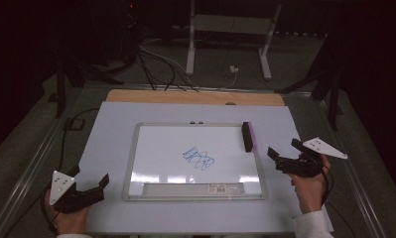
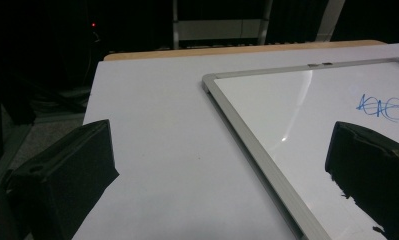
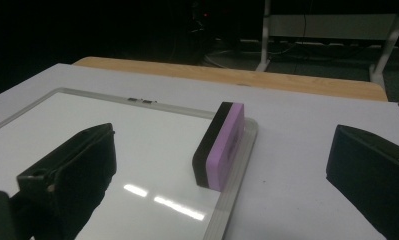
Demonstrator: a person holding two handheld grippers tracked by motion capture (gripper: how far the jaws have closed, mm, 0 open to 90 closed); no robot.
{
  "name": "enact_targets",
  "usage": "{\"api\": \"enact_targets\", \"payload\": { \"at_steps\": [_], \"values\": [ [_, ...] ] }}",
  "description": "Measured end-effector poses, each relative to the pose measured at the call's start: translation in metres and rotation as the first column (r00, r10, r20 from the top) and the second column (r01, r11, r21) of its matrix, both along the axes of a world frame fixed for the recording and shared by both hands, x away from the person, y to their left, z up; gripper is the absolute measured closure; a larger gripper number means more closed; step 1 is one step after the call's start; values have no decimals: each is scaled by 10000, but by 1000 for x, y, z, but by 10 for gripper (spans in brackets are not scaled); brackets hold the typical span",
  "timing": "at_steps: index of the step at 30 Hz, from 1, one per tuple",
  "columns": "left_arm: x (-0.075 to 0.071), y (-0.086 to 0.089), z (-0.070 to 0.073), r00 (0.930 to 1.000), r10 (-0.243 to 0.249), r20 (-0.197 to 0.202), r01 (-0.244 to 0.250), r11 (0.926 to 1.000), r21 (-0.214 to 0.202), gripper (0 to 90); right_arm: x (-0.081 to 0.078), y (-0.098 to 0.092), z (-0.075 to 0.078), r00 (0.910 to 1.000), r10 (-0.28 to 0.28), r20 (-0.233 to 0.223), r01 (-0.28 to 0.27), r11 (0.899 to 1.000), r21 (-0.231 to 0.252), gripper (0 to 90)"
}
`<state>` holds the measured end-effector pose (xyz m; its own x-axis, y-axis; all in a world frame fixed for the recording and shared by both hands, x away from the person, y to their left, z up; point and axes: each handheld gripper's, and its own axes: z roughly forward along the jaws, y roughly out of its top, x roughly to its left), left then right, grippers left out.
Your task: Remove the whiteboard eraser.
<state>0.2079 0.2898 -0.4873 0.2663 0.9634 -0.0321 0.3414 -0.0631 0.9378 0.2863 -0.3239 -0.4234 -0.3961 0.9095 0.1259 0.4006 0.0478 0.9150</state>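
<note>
A whiteboard (image 1: 131, 163) with a silver frame lies flat in the middle of the white table top. A blue scribble (image 1: 199, 158) marks its centre. An eraser (image 1: 247, 136), black on one side and purple on the other, stands on edge at the board's right rim. My left gripper (image 1: 90, 176) hovers open near the board's front left corner, holding nothing. My right gripper (image 1: 283, 147) is open just right of the board, a little nearer than the eraser. In the right gripper view the eraser (image 3: 227, 145) stands ahead between the open jaws. The left gripper view shows the board's frame (image 2: 247, 135) and scribble (image 2: 384, 107).
A grey marker tray (image 1: 193, 189) runs along the board's front edge. The white table cover (image 1: 111, 124) leaves a wooden strip (image 1: 195, 97) bare at the far side. Beyond it stand a metal frame (image 1: 230, 25) and floor cables (image 1: 156, 64).
</note>
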Motion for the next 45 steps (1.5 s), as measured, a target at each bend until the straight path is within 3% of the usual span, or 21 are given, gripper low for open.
{"api": "enact_targets", "payload": {
  "at_steps": [17, 27, 35, 42, 45],
  "values": [
    [0, 0, -1, 9999, 110, -103, -110, 9999, -31, 5, 25, 9, 0, 9999, 46, -112, -49, 9996, -278, 0],
    [0, 1, -2, 9999, 106, -132, -106, 9999, -35, 5, 49, 23, -2, 9996, 188, -197, -198, 9983, -545, 1],
    [1, 1, -3, 9998, 104, -169, -105, 9999, -63, 5, 69, 25, -15, 9964, 129, -838, -162, 9991, -394, 1],
    [1, 0, -3, 9998, 78, -195, -79, 10000, -42, 5, 88, 18, -28, 9813, 81, -1923, -40, 9998, 213, 71],
    [1, 0, -3, 9998, 70, -208, -71, 10000, -36, 5, 93, 19, -31, 9761, 72, -2172, -27, 9998, 210, 86]
  ]
}}
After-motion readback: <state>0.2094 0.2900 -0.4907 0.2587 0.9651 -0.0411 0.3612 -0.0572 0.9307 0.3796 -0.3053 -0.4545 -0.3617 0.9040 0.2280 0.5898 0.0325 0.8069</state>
